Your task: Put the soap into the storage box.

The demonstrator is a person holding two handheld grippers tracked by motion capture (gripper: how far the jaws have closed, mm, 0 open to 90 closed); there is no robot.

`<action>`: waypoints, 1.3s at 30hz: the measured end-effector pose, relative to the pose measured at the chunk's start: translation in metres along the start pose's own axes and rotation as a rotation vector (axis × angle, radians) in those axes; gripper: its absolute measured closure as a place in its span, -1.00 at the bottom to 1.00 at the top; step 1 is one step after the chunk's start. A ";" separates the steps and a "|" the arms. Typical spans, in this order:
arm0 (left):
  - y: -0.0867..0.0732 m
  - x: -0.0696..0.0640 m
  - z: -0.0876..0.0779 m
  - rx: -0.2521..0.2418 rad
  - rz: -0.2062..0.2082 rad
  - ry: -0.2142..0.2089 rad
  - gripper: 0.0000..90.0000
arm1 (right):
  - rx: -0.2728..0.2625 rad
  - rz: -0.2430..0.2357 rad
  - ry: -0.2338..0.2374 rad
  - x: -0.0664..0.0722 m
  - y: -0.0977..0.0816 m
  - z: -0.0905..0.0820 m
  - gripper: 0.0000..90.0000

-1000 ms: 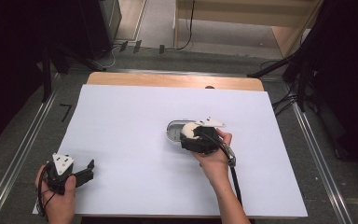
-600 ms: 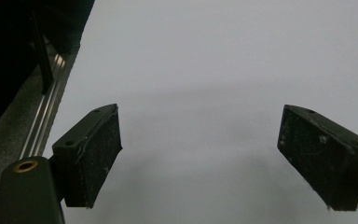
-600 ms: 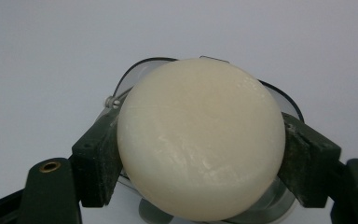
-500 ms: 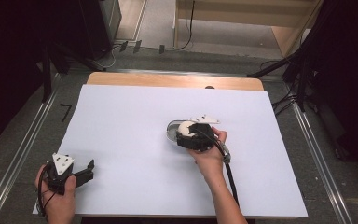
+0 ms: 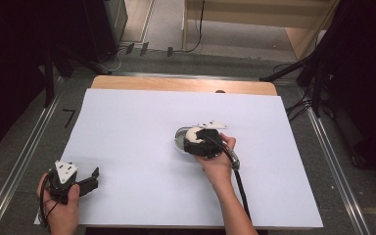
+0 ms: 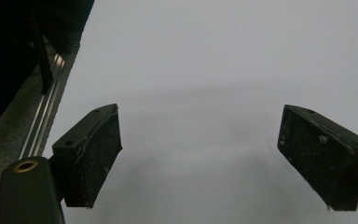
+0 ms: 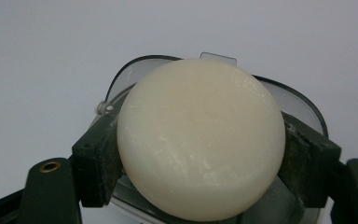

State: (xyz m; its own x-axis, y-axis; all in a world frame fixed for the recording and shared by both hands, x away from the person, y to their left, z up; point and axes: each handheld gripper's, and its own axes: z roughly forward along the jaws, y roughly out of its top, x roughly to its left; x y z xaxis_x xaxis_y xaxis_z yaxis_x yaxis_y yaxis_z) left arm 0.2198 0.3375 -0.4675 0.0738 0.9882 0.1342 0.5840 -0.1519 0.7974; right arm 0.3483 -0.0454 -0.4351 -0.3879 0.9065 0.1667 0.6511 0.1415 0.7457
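Observation:
A round cream-white soap bar (image 7: 200,140) sits between the jaws of my right gripper (image 7: 200,158), whose pads press on its two sides. Under and behind the bar lies a clear grey soap dish (image 7: 303,105) with a small tab at its far rim. From above, the right gripper (image 5: 190,142) is near the middle of the white sheet, with the soap bar (image 5: 192,132) and the soap dish (image 5: 179,139) at its tip. My left gripper (image 5: 94,179) rests at the front left, jaws wide apart. The left gripper (image 6: 200,158) has only white sheet between its pads.
A white sheet (image 5: 142,122) covers the table, and a strip of wooden tabletop (image 5: 176,84) shows along the far edge. Metal rails (image 5: 24,156) run along both sides. The right gripper's cable (image 5: 242,188) trails back over the forearm.
The right gripper with the soap bar has shifted slightly left and away from the person, over the dish. The left gripper has stayed put.

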 end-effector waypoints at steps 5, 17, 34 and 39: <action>0.000 0.000 0.000 0.000 0.000 -0.001 -0.68 | 0.007 0.007 -0.005 0.000 -0.001 0.004 -0.43; 0.000 0.000 0.000 0.001 0.000 -0.002 -0.68 | 0.020 0.022 -0.013 -0.002 -0.005 0.009 -0.43; 0.000 0.000 0.000 0.001 0.001 -0.002 -0.68 | -0.001 0.042 0.025 -0.007 -0.006 0.005 -0.47; 0.000 0.000 0.000 0.001 0.000 -0.002 -0.68 | -0.007 0.038 0.029 -0.007 -0.005 0.002 -0.49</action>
State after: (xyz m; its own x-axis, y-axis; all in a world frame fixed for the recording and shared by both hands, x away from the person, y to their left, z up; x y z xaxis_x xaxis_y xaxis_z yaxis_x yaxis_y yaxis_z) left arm 0.2199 0.3375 -0.4675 0.0752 0.9882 0.1334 0.5847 -0.1521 0.7969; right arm 0.3486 -0.0517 -0.4413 -0.3813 0.8994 0.2137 0.6615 0.1040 0.7427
